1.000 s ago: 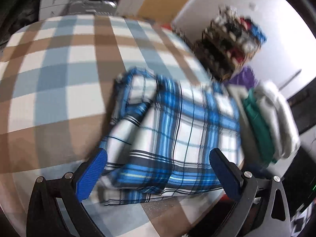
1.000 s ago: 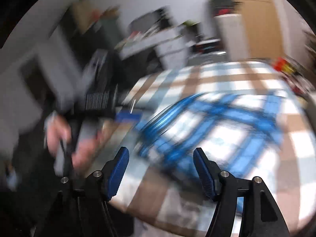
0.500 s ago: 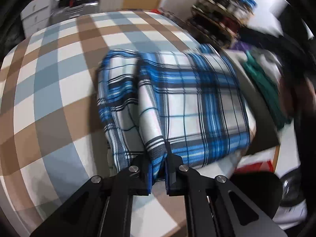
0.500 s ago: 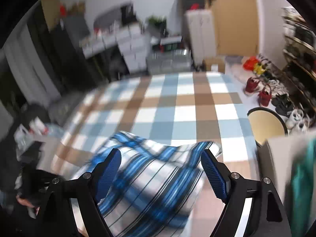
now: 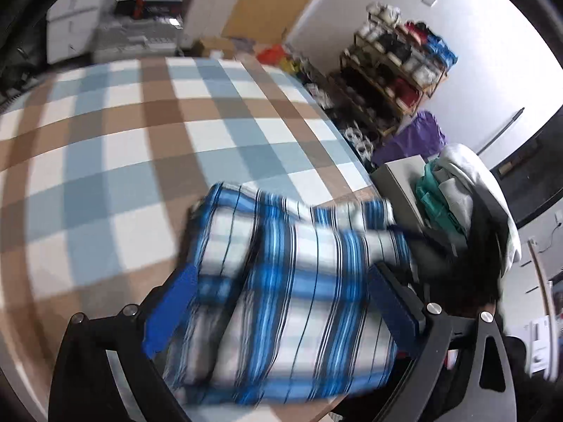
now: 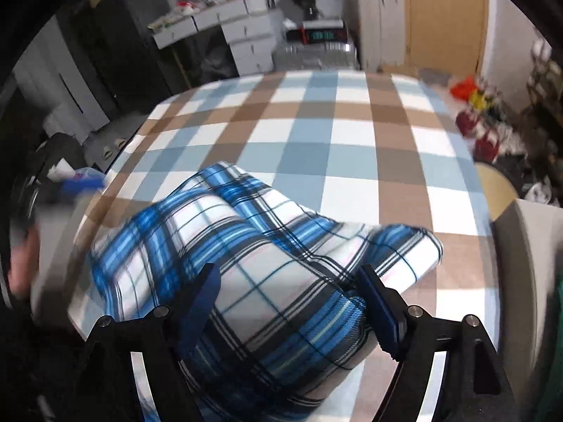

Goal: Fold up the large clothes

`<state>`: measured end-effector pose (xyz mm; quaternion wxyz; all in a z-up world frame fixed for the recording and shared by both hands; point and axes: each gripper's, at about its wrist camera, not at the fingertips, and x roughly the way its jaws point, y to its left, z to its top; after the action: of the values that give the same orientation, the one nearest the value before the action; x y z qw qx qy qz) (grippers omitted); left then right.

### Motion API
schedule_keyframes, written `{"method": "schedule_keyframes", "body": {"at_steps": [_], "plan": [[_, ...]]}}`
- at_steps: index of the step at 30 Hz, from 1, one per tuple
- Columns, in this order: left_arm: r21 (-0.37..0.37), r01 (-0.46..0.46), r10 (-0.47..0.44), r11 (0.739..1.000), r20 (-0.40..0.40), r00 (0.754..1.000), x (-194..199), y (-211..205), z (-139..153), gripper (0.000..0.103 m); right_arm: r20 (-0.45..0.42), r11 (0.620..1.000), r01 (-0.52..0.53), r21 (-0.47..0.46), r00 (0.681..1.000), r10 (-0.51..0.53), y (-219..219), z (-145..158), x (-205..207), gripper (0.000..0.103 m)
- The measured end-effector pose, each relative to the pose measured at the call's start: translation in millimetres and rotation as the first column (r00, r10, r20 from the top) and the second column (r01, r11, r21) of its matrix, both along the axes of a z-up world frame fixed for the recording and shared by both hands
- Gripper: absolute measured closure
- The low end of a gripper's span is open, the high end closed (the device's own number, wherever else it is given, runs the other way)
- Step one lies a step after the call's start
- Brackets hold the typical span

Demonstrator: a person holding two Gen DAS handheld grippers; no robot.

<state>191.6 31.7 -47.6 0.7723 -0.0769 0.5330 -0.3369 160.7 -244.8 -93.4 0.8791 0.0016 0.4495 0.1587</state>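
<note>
Left wrist view — folded blue plaid shirt on the checked desk.
Left tool opening, shirt between its jaws; right tool closing — jaws straddle the shirt's bulging fold.

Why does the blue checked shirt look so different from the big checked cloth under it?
The plaid shirt has thin, crowded blue, white and black lines; the checked tablecloth has big plain squares of brown, pale blue and white. The shirt is bunched in a folded bundle; the tablecloth lies flat and spread wide. Both are checked fabric.
</note>
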Motion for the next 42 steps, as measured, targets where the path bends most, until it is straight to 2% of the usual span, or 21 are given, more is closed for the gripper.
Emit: {"method": "schedule_keyframes", "body": {"at_steps": [3,4,6,7,8,9,10,12,13,15,20,23,28,31,32,33,35,38,41,42], "plan": [[0.074,0.072,-0.063,0.995,-0.120,0.991,32,-36,-25,0.009,0.101,0.999,0.034,-0.024,0.994,-0.031,6,-1,-33,0.023],[0.112,0.119,-0.098,0.987,-0.176,0.980,36,-50,-35,0.009,0.114,0.999,0.043,-0.022,0.993,-0.040,7,-1,-36,0.023],[0.198,0.210,-0.165,0.957,-0.223,0.961,28,-69,-48,0.013,0.144,0.998,0.064,0.009,0.987,-0.065,5,-1,-45,0.023],[0.246,0.260,-0.201,0.934,-0.239,0.950,21,-79,-52,0.020,0.164,0.997,0.071,0.029,0.984,-0.075,3,-1,-50,0.023],[0.263,0.305,-0.241,0.915,-0.251,0.938,13,-86,-52,0.037,0.183,0.995,0.083,0.049,0.979,-0.090,1,-3,-55,0.023],[0.270,0.331,-0.264,0.904,-0.257,0.930,8,-91,-51,0.046,0.197,0.995,0.085,0.057,0.976,-0.095,0,-6,-58,0.023],[0.293,0.350,-0.282,0.890,-0.249,0.927,2,-95,-47,0.048,0.197,0.996,0.079,0.043,0.977,-0.086,0,-8,-58,0.022],[0.311,0.377,-0.316,0.873,-0.228,0.921,-6,-101,-38,0.078,0.197,0.997,0.074,0.037,0.977,-0.080,-1,-9,-56,0.021],[0.308,0.386,-0.330,0.870,-0.219,0.918,-11,-102,-32,0.083,0.193,0.995,0.074,0.062,0.978,-0.085,-4,-10,-55,0.019],[0.277,0.395,-0.350,0.876,-0.199,0.916,-18,-98,-23,0.084,0.173,0.989,0.080,0.123,0.980,-0.100,-12,-11,-53,0.018],[0.143,0.427,-0.413,0.893,-0.119,0.903,-40,-80,4,0.084,0.129,0.941,0.077,0.328,0.984,-0.126,-38,-11,-51,0.017],[0.082,0.439,-0.433,0.895,-0.082,0.898,-41,-68,18,0.084,0.127,0.934,0.066,0.351,0.985,-0.118,-40,-10,-54,0.017],[0.077,0.370,-0.367,0.926,-0.059,0.928,-21,-60,20,0.083,0.146,0.932,0.025,0.363,0.986,-0.084,-33,-8,-57,0.017],[0.086,0.334,-0.327,0.939,-0.088,0.941,-4,-66,7,0.069,0.159,0.952,0.015,0.305,0.985,-0.067,-22,-9,-57,0.017],[0.090,0.320,-0.309,0.943,-0.120,0.943,2,-70,-4,0.064,0.162,0.955,0.011,0.296,0.985,-0.062,-20,-10,-57,0.016],[0.099,0.318,-0.303,0.943,-0.143,0.942,4,-74,-12,0.061,0.162,0.956,0.010,0.294,0.985,-0.060,-20,-11,-57,0.016],[0.126,0.319,-0.295,0.939,-0.173,0.940,5,-81,-25,0.061,0.157,0.958,0.013,0.288,0.986,-0.060,-18,-13,-56,0.016],[0.186,0.334,-0.305,0.924,-0.166,0.938,1,-93,-40,0.061,0.148,0.959,0.022,0.282,0.987,-0.066,-19,-17,-54,0.016],[0.236,0.332,-0.306,0.913,-0.138,0.942,-6,-96,-37,0.096,0.133,0.961,0.042,0.272,0.988,-0.081,-20,-20,-52,0.016],[0.235,0.315,-0.290,0.920,-0.137,0.947,-6,-93,-33,0.098,0.131,0.960,0.046,0.275,0.988,-0.085,-21,-20,-52,0.016]]}}
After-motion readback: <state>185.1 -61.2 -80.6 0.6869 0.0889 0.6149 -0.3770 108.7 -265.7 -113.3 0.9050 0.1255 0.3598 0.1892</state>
